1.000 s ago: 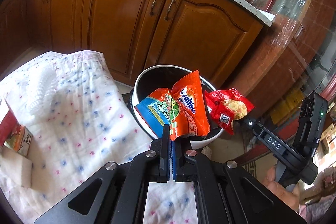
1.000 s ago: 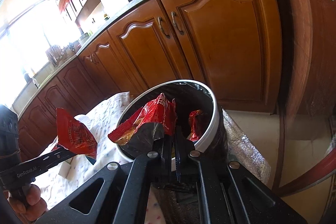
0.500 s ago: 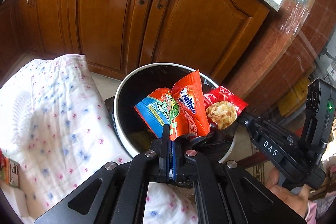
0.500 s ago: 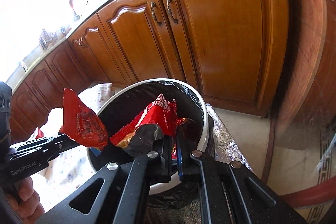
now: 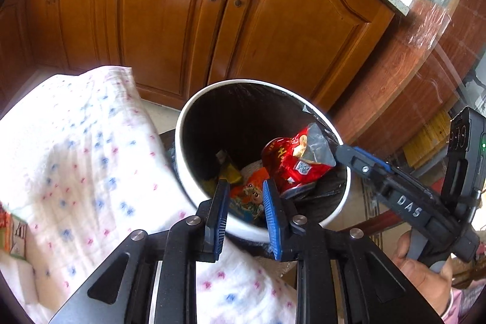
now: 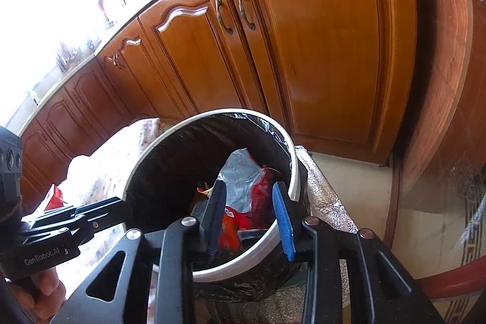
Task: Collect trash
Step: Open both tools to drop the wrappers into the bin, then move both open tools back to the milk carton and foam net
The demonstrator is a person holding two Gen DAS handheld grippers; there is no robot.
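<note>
A white trash bin (image 5: 209,187) with a black liner stands beside a cloth-covered table. My left gripper (image 5: 244,187) is open and empty over the bin's near rim; the orange and blue snack bag (image 5: 247,198) lies inside the bin below it. My right gripper (image 6: 249,190) is open over the same bin (image 6: 291,172); the red chip bag (image 6: 261,196) lies loose inside, silver lining up. In the left wrist view the red bag (image 5: 291,160) lies by the right gripper's tips (image 5: 349,154).
Wooden kitchen cabinets (image 5: 182,20) stand right behind the bin. The white dotted tablecloth (image 5: 76,157) holds a small carton (image 5: 12,233) at its left edge. A round wooden table edge (image 6: 449,281) curves at the right.
Both grippers opened. The orange and blue bag dropped from the left gripper into the bin, and the red chip bag left the right gripper's jaws and sank in too.
</note>
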